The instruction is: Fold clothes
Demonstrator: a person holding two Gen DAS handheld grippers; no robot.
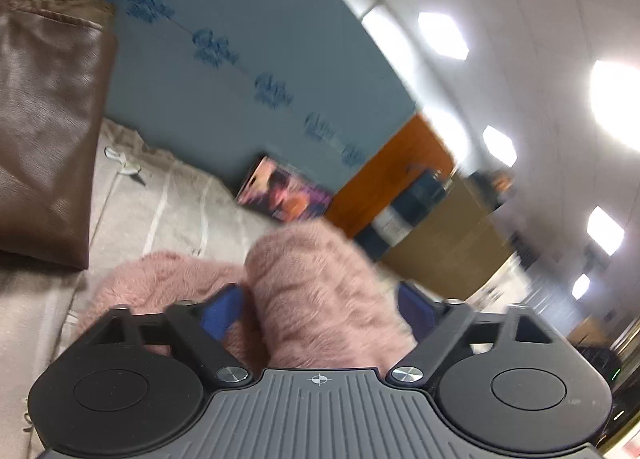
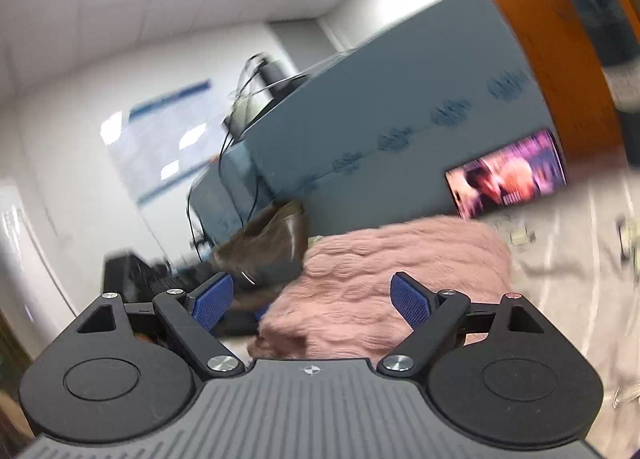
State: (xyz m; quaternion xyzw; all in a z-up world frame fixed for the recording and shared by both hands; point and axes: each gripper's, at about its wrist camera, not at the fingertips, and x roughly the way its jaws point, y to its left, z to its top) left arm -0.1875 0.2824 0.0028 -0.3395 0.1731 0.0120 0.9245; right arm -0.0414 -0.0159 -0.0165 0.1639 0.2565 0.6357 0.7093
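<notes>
- pink fuzzy sweater [image 2: 400, 271] lies bunched on the beige patterned cloth [image 1: 168, 199], in front of the blue-grey panel [image 1: 240, 39]
- left gripper [image 1: 320, 307]: jaws spread wide, a thick roll of sweater sits between the blue pads [image 1: 222, 309]; fabric touches the left pad, right pad mostly hidden, so cannot tell if it's clamping
- right gripper [image 2: 312, 299]: released, jaws wide apart, nothing pinched; sweater is just ahead, its near edge between and below the pads [image 2: 412, 301]
- brown leather garment [image 1: 44, 119] beside the sweater, on the same cloth
- colourful picture card [image 2: 508, 175] leans on the panel behind
- no containers visible; both views motion-blurred
</notes>
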